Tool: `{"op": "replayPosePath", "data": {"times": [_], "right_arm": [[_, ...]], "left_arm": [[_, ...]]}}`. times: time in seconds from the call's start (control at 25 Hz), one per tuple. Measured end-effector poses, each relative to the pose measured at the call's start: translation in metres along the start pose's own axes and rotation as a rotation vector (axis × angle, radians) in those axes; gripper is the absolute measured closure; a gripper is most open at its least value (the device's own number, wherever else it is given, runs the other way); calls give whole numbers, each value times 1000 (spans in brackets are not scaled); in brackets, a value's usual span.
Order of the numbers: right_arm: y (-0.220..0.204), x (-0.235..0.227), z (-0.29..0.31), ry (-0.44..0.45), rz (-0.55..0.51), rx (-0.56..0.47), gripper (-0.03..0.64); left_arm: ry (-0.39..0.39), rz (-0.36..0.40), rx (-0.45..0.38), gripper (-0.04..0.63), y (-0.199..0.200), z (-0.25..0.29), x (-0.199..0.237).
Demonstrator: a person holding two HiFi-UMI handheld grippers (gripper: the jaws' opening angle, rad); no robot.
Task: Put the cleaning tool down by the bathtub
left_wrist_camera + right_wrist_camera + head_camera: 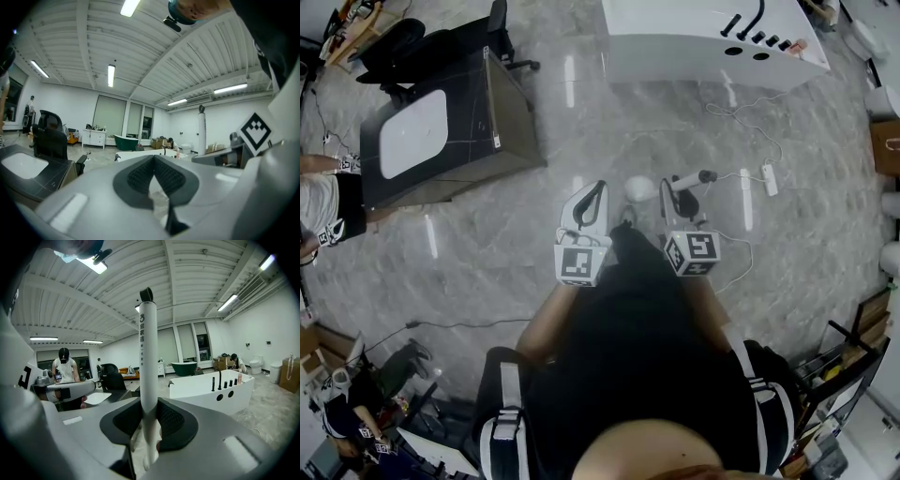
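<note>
The white rectangular bathtub [703,42] stands well ahead across the floor. For carrying there, the white long-handled cleaning tool [147,357] stands upright, clamped between the right gripper's [150,422] pads. The left gripper [153,164] is pinched together, empty.

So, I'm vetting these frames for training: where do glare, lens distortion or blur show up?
Head view: bright streaks of glare lie on the glossy floor. Left gripper view: the fisheye bows the ceiling, the corners go black, and the left gripper, up close, is soft. Right gripper view: same bowing; the cleaning tool blurs at its lower end.
</note>
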State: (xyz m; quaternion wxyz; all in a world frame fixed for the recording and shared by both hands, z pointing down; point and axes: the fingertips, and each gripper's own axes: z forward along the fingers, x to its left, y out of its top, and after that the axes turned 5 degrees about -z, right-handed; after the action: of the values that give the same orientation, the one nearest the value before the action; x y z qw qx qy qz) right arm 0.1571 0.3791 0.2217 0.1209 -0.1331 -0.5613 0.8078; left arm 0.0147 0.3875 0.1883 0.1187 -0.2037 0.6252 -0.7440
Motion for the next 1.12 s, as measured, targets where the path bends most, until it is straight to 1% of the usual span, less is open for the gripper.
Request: {"op": "replayPosePath", "data": {"times": [0.28,0.48,0.6,0.8,1.12], "right_arm": [[6,-38,46,46,-13,13,525],[11,-59,67,85,-20,13,525],[7,-68,73,92,-12,24,525],[14,-75,86,96,-10,29,525],[17,-86,109,69,-4,34,525]], "left_arm": [[25,-21,9,586,4,65,-2],[64,-53,-10,586,11,99,-2],[75,-71,-4,586,13,109,-5],[82,-74,5,586,15,120,0],[56,-62,14,586,14,148,13]]}}
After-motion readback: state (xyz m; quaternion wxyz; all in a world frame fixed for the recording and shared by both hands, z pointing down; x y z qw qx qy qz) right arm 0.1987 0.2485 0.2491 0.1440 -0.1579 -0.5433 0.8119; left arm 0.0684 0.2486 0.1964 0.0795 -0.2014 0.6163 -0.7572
